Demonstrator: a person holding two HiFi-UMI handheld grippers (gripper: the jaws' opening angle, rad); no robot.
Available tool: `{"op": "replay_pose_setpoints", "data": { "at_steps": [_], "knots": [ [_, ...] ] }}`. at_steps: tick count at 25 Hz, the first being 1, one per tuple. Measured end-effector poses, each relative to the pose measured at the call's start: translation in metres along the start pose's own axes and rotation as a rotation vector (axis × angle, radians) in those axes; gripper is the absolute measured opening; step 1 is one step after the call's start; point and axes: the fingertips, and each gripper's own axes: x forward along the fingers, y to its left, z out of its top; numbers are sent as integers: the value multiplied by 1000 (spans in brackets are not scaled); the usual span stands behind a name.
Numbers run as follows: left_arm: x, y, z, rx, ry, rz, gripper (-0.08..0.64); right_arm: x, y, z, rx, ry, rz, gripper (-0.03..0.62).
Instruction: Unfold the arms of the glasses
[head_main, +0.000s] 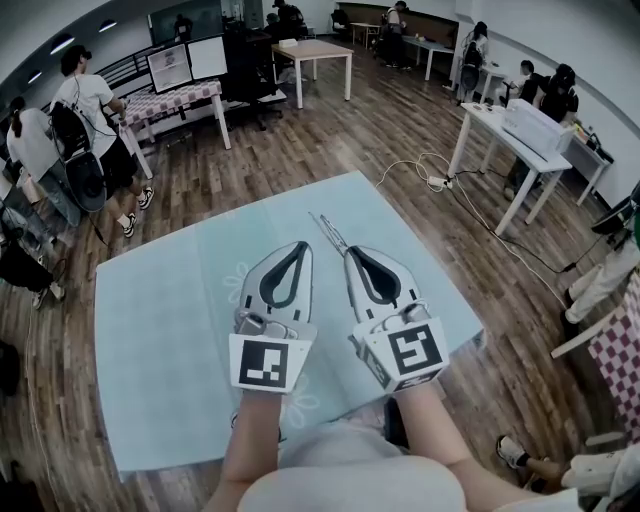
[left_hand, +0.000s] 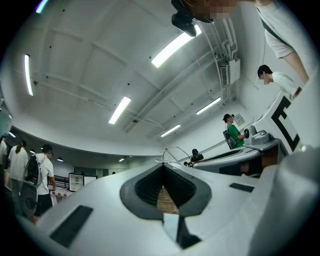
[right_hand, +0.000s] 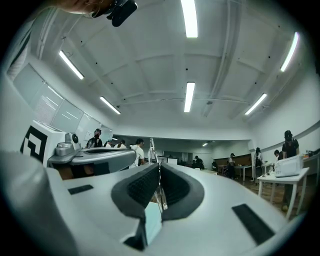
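The glasses are thin wire-framed ones, held in the air above the pale blue table. My right gripper is shut on them. In the right gripper view a thin metal arm runs between the dark pads, and the wire frame sticks up past the tips of the right gripper. My left gripper hangs just left of it, jaws shut, with nothing visible between its pads. From the left gripper the glasses show as a wire loop just beyond the tips.
White desks stand at the right with a cable across the wooden floor. People with backpacks stand at the left by a checkered-cloth table. A foot in a shoe is near the table's right corner.
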Motion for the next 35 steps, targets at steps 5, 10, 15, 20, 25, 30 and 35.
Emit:
{"op": "replay_pose_setpoints", "data": {
  "at_steps": [5,10,15,20,25,30,35],
  "knots": [
    [-3,-2,-15,6,24,4,9,-2,-2,-17,9,46,-3,12],
    [-10,0,-30,-6,62,18,9,-5,3,-36,65,76,34,12],
    [-15,5,-42,-15,83,29,9,-2,10,-54,93,141,65,12],
    [-17,6,-52,-25,102,32,9,0,10,-72,132,231,68,14],
    [-23,3,-62,-41,124,32,9,0,14,-86,148,311,94,14],
    [-26,0,-72,-59,148,32,9,-2,14,-100,166,386,96,14],
    [-28,3,-81,-57,188,46,9,-4,14,-114,188,466,107,14]
  ]
}}
